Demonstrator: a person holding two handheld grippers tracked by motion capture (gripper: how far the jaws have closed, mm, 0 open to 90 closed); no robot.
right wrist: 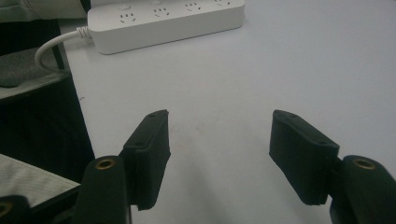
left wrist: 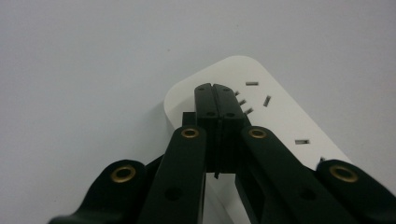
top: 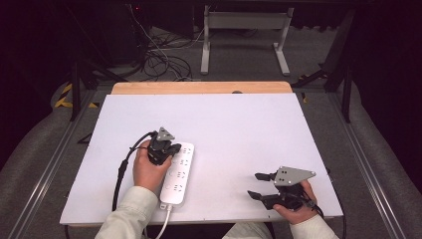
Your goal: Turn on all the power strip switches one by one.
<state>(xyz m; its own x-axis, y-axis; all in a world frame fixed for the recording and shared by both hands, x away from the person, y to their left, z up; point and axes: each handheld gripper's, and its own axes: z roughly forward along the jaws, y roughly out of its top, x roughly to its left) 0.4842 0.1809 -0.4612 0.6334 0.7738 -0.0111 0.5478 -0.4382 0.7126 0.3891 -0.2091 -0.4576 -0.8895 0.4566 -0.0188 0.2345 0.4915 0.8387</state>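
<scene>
A white power strip (top: 180, 174) lies on the white table top (top: 234, 119) near the front left, its white cord (top: 165, 223) running off the front edge. My left gripper (top: 172, 149) is shut and rests its tips on the strip's far end. In the left gripper view the two black jaws are pressed together with nothing between them, and the left gripper (left wrist: 215, 88) touches the power strip (left wrist: 285, 121) beside a socket. My right gripper (top: 254, 185) stands open at the front right, well apart from the strip. The right gripper (right wrist: 219, 120) points across bare table toward the power strip (right wrist: 163, 18) and its cord (right wrist: 49, 46).
A wooden strip (top: 199, 88) borders the table's far edge. Beyond it, loose cables (top: 159, 57) lie on the grey floor beside a white table frame (top: 244, 25). Metal rails (top: 59, 149) run along both sides of the table.
</scene>
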